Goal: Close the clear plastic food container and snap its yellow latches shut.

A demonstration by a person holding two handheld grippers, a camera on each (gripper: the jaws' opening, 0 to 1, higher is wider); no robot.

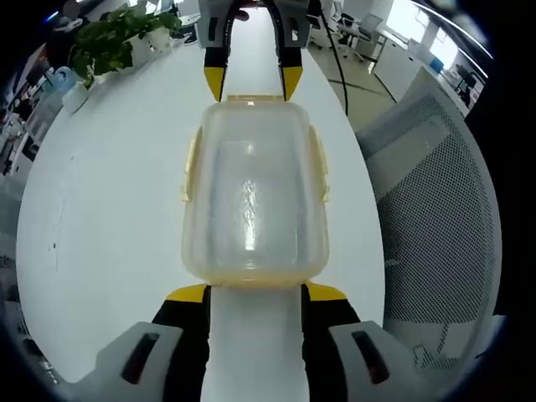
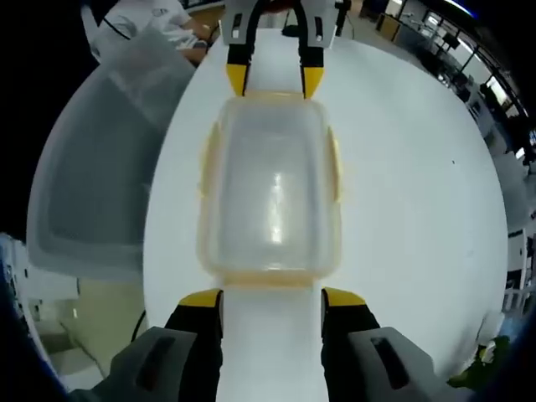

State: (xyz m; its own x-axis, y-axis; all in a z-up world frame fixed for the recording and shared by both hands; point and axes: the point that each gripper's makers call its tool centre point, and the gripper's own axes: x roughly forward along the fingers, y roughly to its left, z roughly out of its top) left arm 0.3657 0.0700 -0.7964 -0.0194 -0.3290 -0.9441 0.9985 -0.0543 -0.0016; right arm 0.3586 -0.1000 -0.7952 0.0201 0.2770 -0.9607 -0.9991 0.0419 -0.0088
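I have the clear plastic rectangular food container (image 1: 254,197) sitting on the long white table (image 1: 109,218), squarely between my two grippers, lid already down on top as far as I can judge. In the left gripper view, the left gripper (image 1: 255,293) has its yellow-tipped jaws spread about as wide as the container's near short end, tips just at that edge, holding nothing. At the far short end the right gripper (image 1: 255,81) faces me, its jaws likewise parted and empty, tips touching or just short of the rim; I cannot tell which.

The container's long axis runs straight along the line from one gripper to the other. The pale yellow latches (image 1: 319,167) lie on the two long sides and at the short ends; those on the long sides look flared outward, so I judge them not yet snapped. Neither gripper is nearer: both sit at an end, so each side latch lies off to the side of both.

A grey mesh office chair (image 1: 435,209) stands beside the table, and a leafy green potted plant (image 1: 113,42) sits at its far edge.
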